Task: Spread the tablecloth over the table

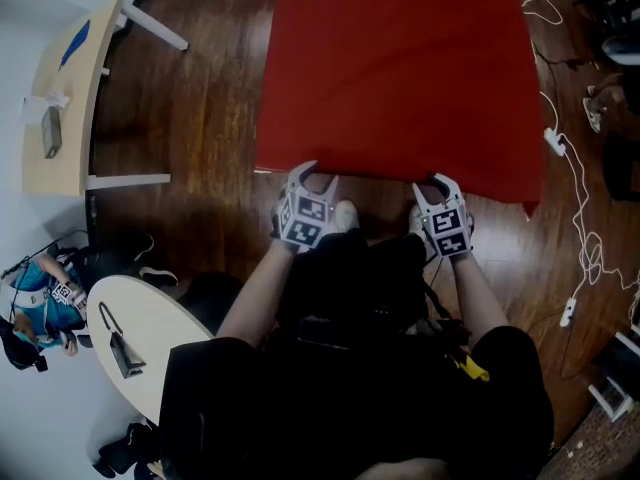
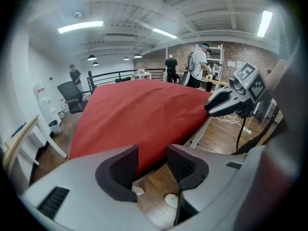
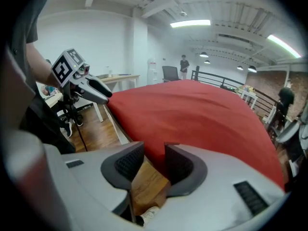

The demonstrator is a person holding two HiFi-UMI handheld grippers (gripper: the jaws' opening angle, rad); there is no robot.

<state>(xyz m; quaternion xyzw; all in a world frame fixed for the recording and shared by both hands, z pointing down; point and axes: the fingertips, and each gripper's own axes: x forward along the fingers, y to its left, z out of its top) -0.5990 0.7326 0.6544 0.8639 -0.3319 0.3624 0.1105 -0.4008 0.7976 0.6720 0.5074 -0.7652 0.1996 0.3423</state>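
- The tablecloth [image 1: 400, 68] is red cloth, matt, lying mostly smooth with a few soft swells.
- The floor [image 1: 190, 118] is dark wood laid in planks, polished enough to give a dull sheen.
- My left gripper [image 1: 316, 176] and my right gripper [image 1: 436, 186] have pale grey plastic shells, smooth and matt.
- Their pads [image 2: 182, 165] are dark and rubbery-looking, with a fine ribbed grain.
- The marker cubes [image 1: 305, 218] carry flat black-and-white printed squares.
- The small counter [image 1: 70, 118] at the side has a pale, matt wood top on white painted legs [image 1: 150, 23].
- The cables [image 1: 575, 188] on the floor have a smooth white plastic sheath.
- The far wall [image 2: 240, 52] is rough brick.
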